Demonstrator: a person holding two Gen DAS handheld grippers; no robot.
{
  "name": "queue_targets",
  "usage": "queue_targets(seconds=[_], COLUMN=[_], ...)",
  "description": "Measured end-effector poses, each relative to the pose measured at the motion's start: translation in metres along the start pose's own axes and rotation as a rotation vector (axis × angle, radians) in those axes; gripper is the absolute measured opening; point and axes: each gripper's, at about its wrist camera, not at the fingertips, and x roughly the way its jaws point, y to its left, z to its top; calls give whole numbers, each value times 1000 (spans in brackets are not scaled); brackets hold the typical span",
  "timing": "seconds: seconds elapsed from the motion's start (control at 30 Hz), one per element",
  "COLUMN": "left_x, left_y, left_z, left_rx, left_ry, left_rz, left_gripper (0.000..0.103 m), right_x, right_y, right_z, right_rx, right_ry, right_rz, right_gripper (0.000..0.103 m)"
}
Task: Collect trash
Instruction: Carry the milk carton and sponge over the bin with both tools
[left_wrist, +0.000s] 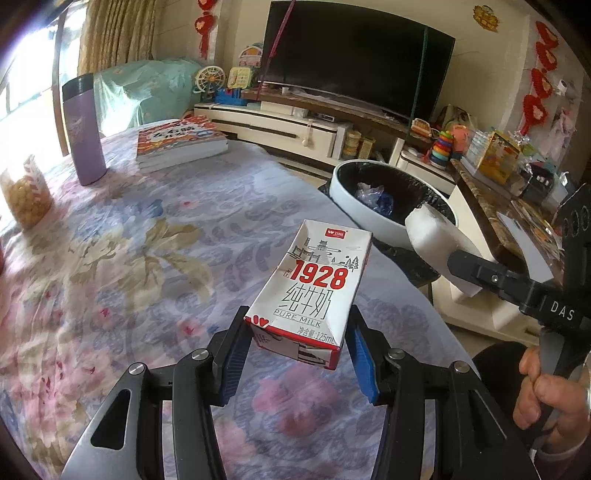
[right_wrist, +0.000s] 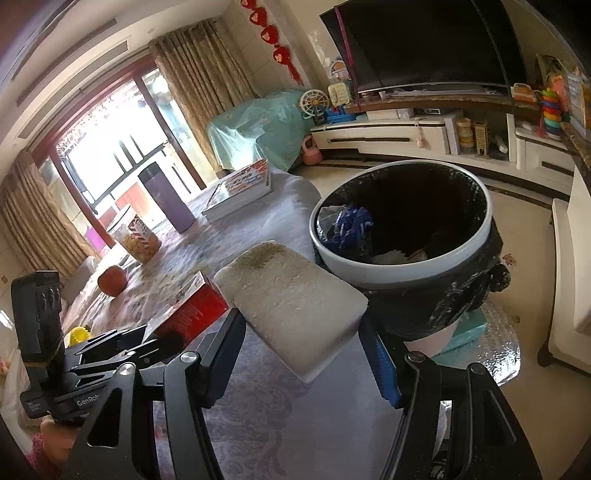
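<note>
My left gripper (left_wrist: 299, 345) is shut on a white and red "1928" milk carton (left_wrist: 314, 288) and holds it above the flowered tablecloth. My right gripper (right_wrist: 301, 332) is shut on a white foam block (right_wrist: 291, 306), held near the rim of the white trash bin (right_wrist: 476, 254). The bin is lined with a black bag and holds blue plastic wrap (right_wrist: 349, 225). In the left wrist view the right gripper (left_wrist: 461, 266) holds the foam block (left_wrist: 430, 232) at the bin's rim (left_wrist: 354, 210). The carton shows red (right_wrist: 195, 306) in the right wrist view, with the left gripper (right_wrist: 140, 341) behind it.
On the table stand a purple flask (left_wrist: 83, 129), a stack of books (left_wrist: 179, 142) and a snack bag (left_wrist: 26, 194). An orange fruit (right_wrist: 112, 280) lies farther left. A TV stand (left_wrist: 295, 125) with toys runs along the far wall.
</note>
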Motion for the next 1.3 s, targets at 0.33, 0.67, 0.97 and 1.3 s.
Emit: queue_targets(seconds=[0.33,0.67,0.97,1.3], left_x=[4,10,15,25], left_y=[-10,-22,-32,-42], left_z=[9,19,29,39], left_rx=[22,50,75,99], left_ry=[-11,-19,-28,-27], left_rz=[-16,-32,-41,-51], left_gripper=[48,48,48,48], right_x=[-8,-15,-20,-23], right_y=[-14,-28,-41,-55], right_z=[1,6,15,27], right_rx=[23,44,59,63], right_ry=[-13,-31,-50,-64], right_rz=[-14,-31,-46,-59], right_gripper=[65,65,65,65])
